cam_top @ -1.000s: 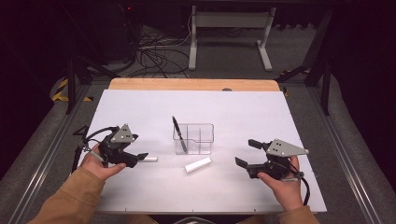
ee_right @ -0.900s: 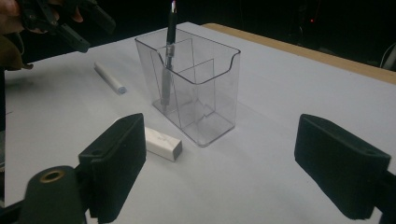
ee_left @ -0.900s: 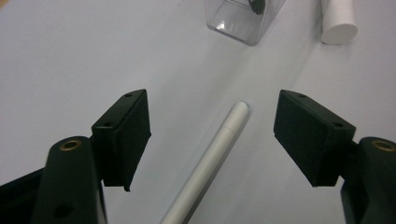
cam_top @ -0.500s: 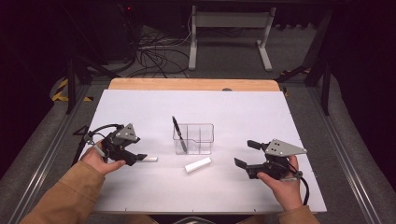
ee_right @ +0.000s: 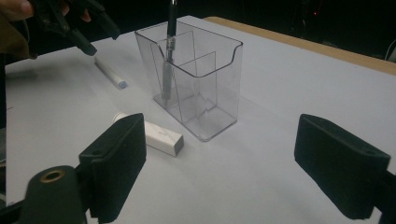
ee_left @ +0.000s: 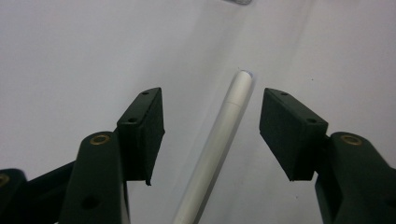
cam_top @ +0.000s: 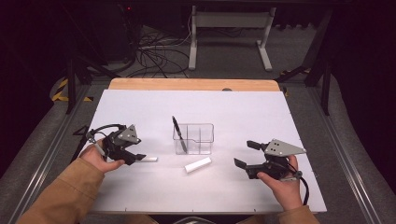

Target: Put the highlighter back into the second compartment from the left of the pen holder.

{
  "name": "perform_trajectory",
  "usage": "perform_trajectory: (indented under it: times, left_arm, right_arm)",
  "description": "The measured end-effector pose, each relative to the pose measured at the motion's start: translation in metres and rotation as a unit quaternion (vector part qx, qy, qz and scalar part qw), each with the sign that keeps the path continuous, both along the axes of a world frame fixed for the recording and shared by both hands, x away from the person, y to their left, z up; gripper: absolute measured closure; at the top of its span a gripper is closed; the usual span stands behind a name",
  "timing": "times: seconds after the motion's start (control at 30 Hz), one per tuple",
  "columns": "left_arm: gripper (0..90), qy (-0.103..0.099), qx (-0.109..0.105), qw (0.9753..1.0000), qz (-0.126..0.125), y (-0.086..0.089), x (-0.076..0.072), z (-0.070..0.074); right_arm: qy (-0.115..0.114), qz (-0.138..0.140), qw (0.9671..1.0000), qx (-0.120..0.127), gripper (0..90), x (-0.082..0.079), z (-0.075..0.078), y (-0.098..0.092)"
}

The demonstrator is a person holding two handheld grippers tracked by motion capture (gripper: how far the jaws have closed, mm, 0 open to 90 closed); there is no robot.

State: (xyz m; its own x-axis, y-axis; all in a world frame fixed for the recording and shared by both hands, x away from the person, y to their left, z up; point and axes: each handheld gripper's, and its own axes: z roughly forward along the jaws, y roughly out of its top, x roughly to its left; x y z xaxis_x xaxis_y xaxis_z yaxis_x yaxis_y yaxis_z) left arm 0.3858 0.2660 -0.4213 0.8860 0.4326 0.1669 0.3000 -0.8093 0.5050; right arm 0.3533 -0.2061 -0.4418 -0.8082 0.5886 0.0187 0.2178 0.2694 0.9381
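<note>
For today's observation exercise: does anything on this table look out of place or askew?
Two white pens lie loose on the table outside the clear organizer, where a dark pen leans tilted. The left gripper straddles one, jaws open. Nothing looks spilled or damaged.

A white table carried everything, with a strip of bare wood along its far edge. Near the middle stood a clear plastic holder. Just in front of it, on the near side, lay a short white block. To the left, well apart from the holder, lay a slim white pen.
</note>
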Motion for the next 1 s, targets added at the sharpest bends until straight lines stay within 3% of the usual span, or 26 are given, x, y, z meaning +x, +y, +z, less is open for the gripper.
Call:
perform_trajectory:
  times: [0.3, 0.6, 1.0]
  left_arm:
    - [45.1, -0.002, 0.024, 0.9987, -0.045, -0.002, 0.004, -0.010]
    - [53.4, 0.031, 0.044, 0.9971, -0.054, -0.004, 0.010, -0.019]
    - [61.8, 0.034, 0.094, 0.9920, -0.077, -0.009, 0.015, -0.025]
  right_arm:
    - [0.002, 0.003, 1.0000, -0.001, 17.5, 0.000, 0.000, 0.000]
    - [0.004, 0.006, 1.0000, -0.002, 17.5, 0.001, -0.001, 0.001]
    - [0.007, 0.006, 0.9999, -0.007, 17.5, 0.001, -0.002, 0.002]
